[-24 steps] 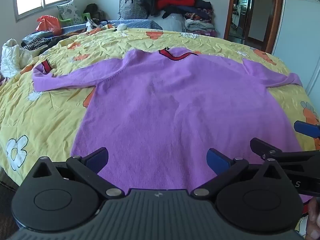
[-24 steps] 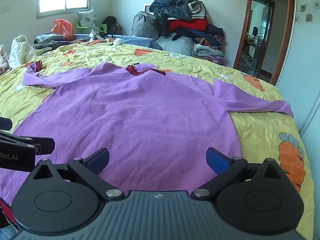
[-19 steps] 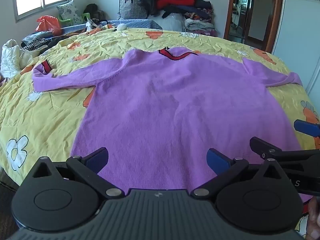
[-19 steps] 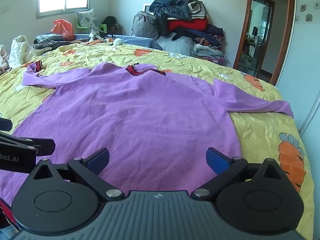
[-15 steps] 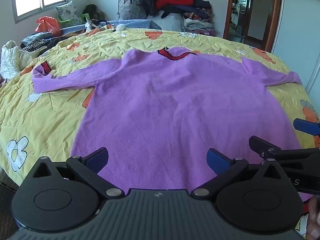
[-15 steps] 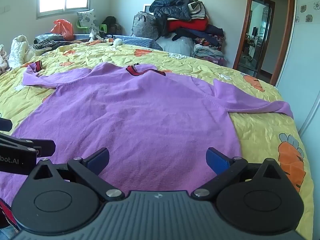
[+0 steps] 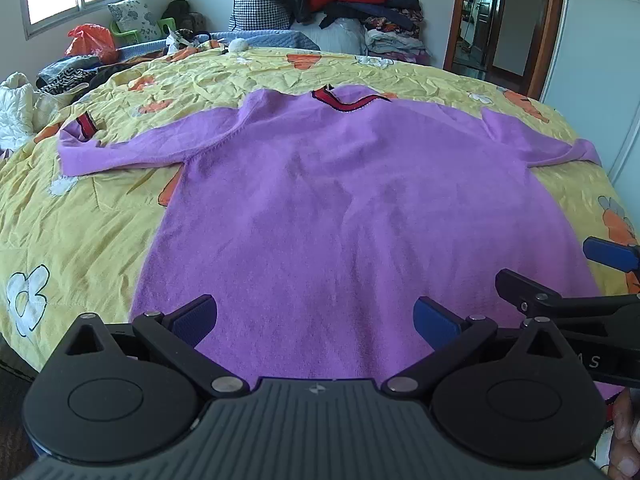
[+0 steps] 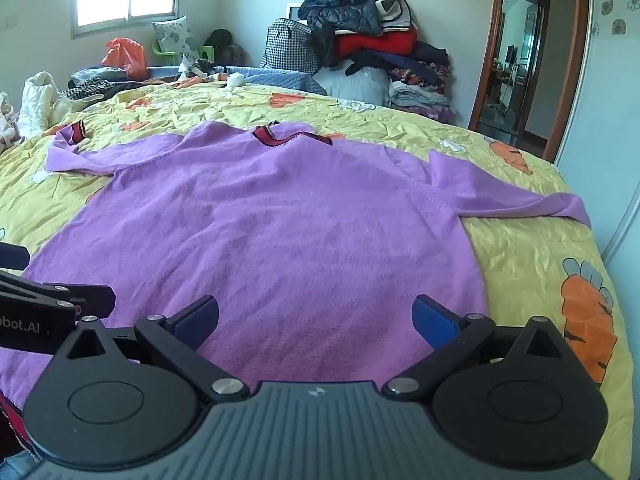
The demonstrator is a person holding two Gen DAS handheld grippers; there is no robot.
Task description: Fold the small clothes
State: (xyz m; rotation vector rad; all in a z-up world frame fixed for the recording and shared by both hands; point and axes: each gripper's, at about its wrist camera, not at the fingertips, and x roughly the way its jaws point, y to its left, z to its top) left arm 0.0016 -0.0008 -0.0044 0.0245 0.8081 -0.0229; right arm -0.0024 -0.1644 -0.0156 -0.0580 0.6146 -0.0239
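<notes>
A purple long-sleeved sweater [image 7: 344,208] [image 8: 272,236] with a red and navy collar lies spread flat on the yellow bedspread [image 7: 80,216], both sleeves stretched out sideways. My left gripper [image 7: 316,318] hovers open over the near hem, left of centre, nothing between its blue pads. My right gripper [image 8: 316,316] also stands open above the hem, towards the sweater's right side. Each gripper shows at the edge of the other's view: the right gripper [image 7: 560,280] and the left gripper [image 8: 48,300].
The bed carries a pile of clothes [image 8: 72,84] at its far left. Stacked folded garments and a checked bag [image 8: 368,44] stand against the back wall. An open doorway [image 8: 516,64] is at the right. A thumb [image 7: 624,436] shows at the lower right.
Both views have barely shifted; the sweater lies as before and both grippers stay wide open.
</notes>
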